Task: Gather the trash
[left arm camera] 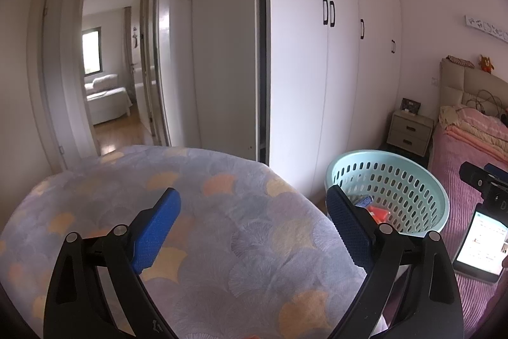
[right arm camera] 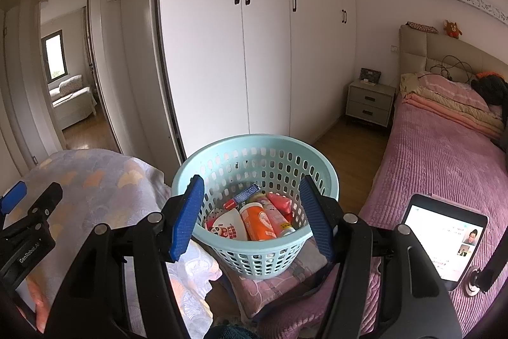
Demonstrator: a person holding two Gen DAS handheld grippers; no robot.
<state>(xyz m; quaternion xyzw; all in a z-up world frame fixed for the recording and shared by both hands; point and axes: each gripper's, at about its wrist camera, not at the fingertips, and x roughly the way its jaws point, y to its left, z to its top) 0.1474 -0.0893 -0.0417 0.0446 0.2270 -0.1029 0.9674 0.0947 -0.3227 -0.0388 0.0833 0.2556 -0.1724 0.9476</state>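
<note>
A pale blue perforated basket (right arm camera: 254,256) stands on a pink cushion and holds several pieces of trash: an orange can (right arm camera: 257,221), a white cup with red print (right arm camera: 229,226), a pink bottle (right arm camera: 277,216) and a blue wrapper (right arm camera: 246,192). My right gripper (right arm camera: 252,216) hovers over the near side of the basket, open, with nothing between its blue pads. My left gripper (left arm camera: 254,224) is open and empty above a rounded cushion in lilac fan-pattern fabric (left arm camera: 222,227). The basket (left arm camera: 409,180) shows to its right in the left wrist view.
White wardrobe doors (right arm camera: 263,53) fill the wall behind the basket. A bed with a pink cover (right arm camera: 444,167) lies to the right, a lit tablet (right arm camera: 444,240) on its near corner. A bedside cabinet (right arm camera: 370,102) stands by the headboard. An open doorway (left arm camera: 108,69) is at left.
</note>
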